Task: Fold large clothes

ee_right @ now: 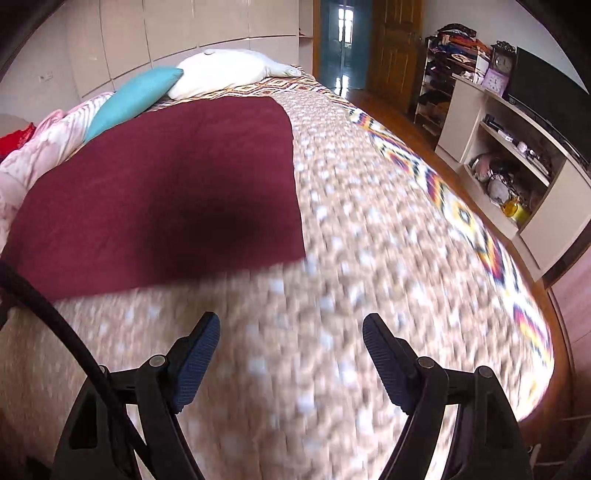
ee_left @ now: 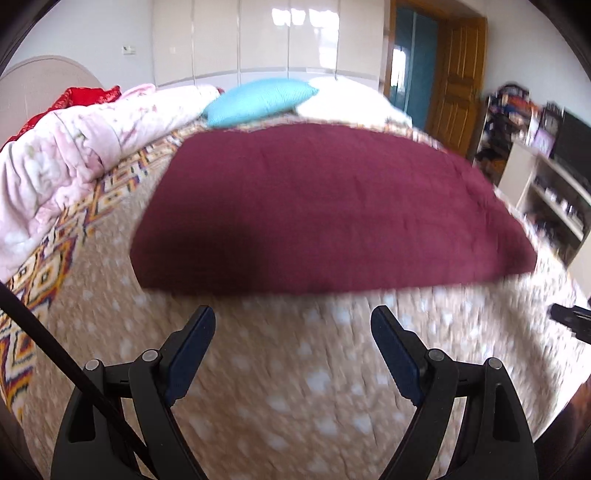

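Both grippers stand spread wide with nothing between their blue ribbed pads: left gripper [ee_left: 293,325] and right gripper [ee_right: 291,330] each hang over the tan bedspread with pale spots [ee_left: 295,369], short of the cloth. Ahead, the large maroon knitted cloth [ee_left: 325,206] lies flat on the bed as a neat folded rectangle, its near edge just beyond the fingertips. Behind it rest a turquoise cushion [ee_left: 258,101] and a pink quilted blanket [ee_left: 66,158]

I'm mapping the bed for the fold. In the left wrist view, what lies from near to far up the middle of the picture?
Left hand-held gripper → spotted tan bedspread → maroon cloth → blue pillow → white wardrobe doors.
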{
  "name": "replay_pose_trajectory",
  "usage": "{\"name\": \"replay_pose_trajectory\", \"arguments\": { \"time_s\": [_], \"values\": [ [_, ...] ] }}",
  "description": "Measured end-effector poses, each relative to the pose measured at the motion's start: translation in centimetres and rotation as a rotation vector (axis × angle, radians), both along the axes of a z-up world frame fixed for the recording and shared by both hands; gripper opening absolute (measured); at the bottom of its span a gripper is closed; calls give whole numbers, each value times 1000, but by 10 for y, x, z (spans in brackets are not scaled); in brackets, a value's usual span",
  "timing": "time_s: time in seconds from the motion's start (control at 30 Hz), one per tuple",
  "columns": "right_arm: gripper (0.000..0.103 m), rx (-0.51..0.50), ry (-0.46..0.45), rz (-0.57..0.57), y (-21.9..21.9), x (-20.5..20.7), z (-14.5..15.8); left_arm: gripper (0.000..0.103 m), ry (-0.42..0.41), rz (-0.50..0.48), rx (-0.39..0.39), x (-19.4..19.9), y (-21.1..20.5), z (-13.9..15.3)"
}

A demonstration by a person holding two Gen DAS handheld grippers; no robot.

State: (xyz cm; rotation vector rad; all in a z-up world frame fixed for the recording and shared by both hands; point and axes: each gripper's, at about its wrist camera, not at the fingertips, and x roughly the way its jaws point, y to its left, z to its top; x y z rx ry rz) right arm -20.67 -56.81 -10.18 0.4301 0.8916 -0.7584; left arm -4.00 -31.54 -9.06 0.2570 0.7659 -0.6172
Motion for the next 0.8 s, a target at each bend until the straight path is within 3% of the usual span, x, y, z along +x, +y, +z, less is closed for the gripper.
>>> {"name": "replay_pose_trajectory", "arguments": {
  "time_s": [0.1, 0.23, 0.4, 0.6, 0.8],
  "values": [
    [83, 45, -87, -40, 22, -36, -4, 85, 77, 8, 53, -11, -3, -24],
    [83, 158, -199, -75, 31, -48, -17, 85, 128, 33, 117, -24, -3, -49],
    [83, 150, -166, -3, 60, -34, -28, 91, 85, 72, 120, -39, 3, -55],
    [84, 60, -137, 63, 87, -34, -32, 97, 181, 98, 97, -34, 8, -59],
    [84, -12, -95, 88, 104, -44, -37, 99, 172, 103, 98, -35, 7, -59]
  ]
}}
